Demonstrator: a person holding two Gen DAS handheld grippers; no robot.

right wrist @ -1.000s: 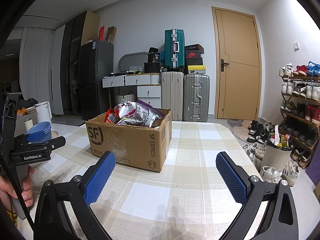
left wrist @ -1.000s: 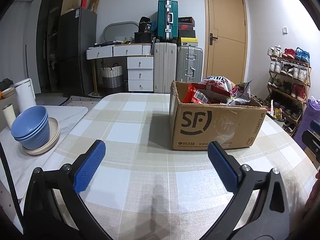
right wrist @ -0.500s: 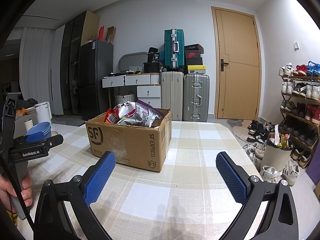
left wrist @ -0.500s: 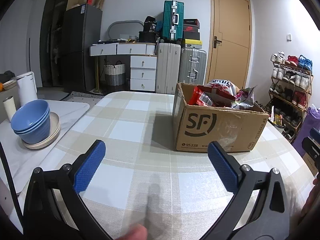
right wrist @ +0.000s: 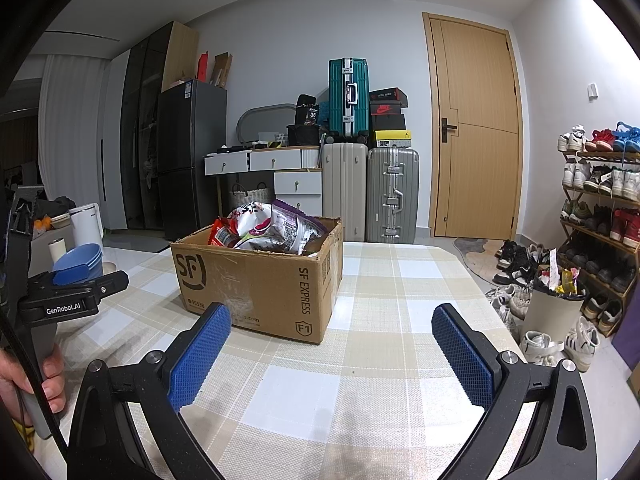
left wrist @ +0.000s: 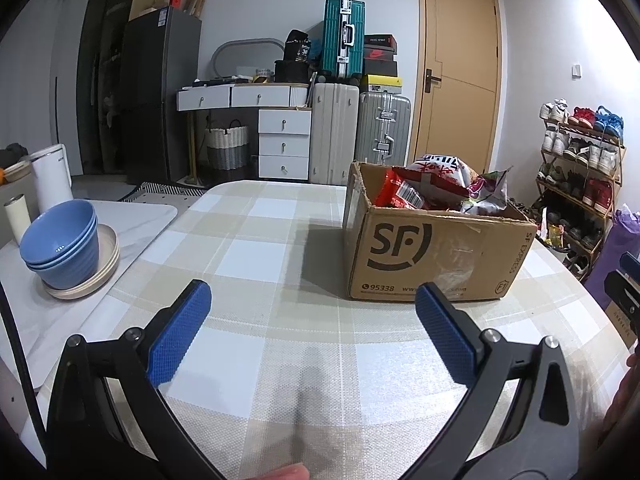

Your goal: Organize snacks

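A brown cardboard box (left wrist: 432, 240) marked SF stands on a beige-and-white checked surface (left wrist: 260, 248), packed with crinkled snack bags (left wrist: 436, 184). The left gripper (left wrist: 312, 320) and right gripper (right wrist: 330, 344) hover near the box, each empty with its blue-padded fingers (right wrist: 200, 354) spread wide. Stacked blue bowls (left wrist: 60, 244) sit well left of the box.

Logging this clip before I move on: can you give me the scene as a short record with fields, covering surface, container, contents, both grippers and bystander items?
surface: table with checked cloth
container: box, open top, on the table
contents: snack bags heaped inside, some rising above the rim
left gripper: jaws open, empty, short of the box
right gripper: jaws open, empty, box ahead to its left
bystander items: blue bowls stacked on a plate, left of the table
progress: no snack taken out yet
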